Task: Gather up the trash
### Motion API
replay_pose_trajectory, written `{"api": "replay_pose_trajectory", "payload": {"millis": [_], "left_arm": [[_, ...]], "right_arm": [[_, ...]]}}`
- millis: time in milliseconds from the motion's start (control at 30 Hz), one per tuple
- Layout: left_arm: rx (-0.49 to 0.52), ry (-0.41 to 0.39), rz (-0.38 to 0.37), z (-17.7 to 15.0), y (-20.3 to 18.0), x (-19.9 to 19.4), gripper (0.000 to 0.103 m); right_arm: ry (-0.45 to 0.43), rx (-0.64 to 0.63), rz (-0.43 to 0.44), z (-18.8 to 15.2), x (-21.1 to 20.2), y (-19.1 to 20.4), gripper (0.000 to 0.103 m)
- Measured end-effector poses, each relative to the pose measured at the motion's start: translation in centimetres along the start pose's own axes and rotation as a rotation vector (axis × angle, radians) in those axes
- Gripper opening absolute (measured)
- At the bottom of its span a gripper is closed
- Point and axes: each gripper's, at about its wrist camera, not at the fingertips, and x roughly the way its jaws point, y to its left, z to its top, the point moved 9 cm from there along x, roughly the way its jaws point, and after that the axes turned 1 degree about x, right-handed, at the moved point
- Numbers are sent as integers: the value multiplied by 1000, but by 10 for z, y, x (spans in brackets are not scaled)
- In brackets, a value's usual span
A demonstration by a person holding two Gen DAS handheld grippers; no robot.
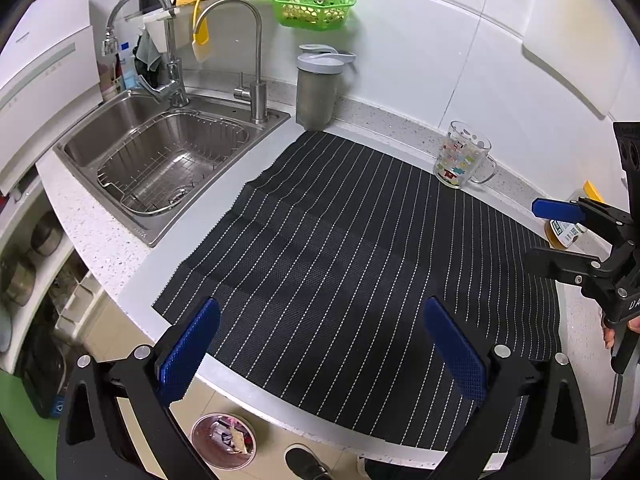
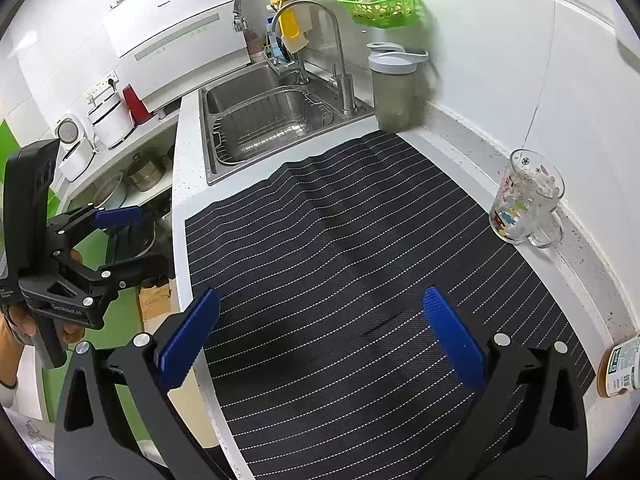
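Both claws, left claw (image 1: 320, 344) and right claw (image 2: 320, 332), gape wide and empty above the striped mat (image 1: 340, 232) on the counter (image 1: 92, 224); the floor bin (image 1: 223, 440) seemingly holds wrappers.

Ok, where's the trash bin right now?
In the left wrist view, the trash bin sits on the floor below the counter edge, beside a shoe.

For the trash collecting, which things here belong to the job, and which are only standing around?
Belong to the job:
- trash bin on the floor, holding scraps
- left claw, open
- right claw, open

Only standing around:
- striped mat
- glass mug
- grey shaker bottle
- green basket
- sink
- labelled jar
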Motion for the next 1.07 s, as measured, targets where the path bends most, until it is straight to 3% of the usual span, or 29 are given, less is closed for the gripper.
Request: {"api": "replay_pose_trajectory", "payload": {"millis": [1067], "left_arm": [[-26, -8, -36, 1, 6, -2, 97]], "right_arm": [[3, 3, 7, 0, 4, 0, 100]]}}
